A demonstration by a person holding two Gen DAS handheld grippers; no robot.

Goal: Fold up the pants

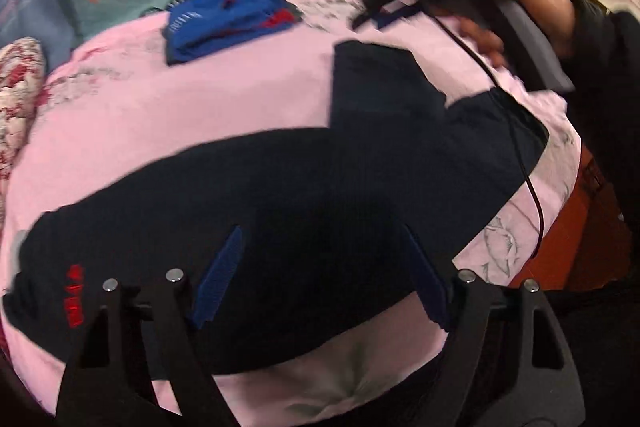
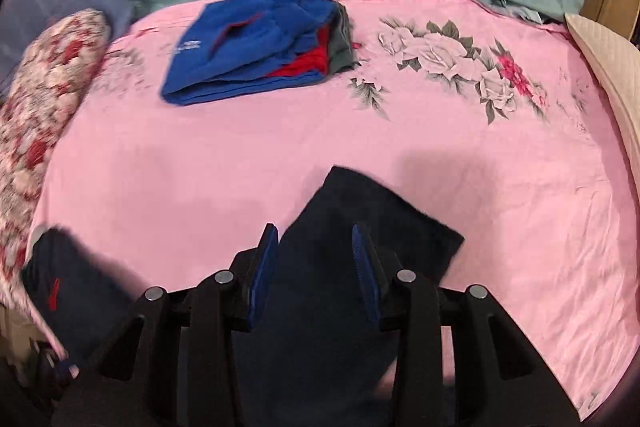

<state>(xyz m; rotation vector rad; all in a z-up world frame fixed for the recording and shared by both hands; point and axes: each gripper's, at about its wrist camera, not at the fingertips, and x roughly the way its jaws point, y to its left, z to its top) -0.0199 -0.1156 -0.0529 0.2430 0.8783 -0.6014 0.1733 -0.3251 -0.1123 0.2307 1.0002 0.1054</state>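
Lying on the pink bed sheet, dark pants sit beneath both tools: left tool released, right tool released; folded blue clothes well apart.

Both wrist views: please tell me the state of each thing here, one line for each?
Dark pants: spread flat on the pink sheet, not folded.
Blue clothes: already folded, stacked at the far side.
Left claw: open, above the pants.
Right claw: open, over a pant leg.
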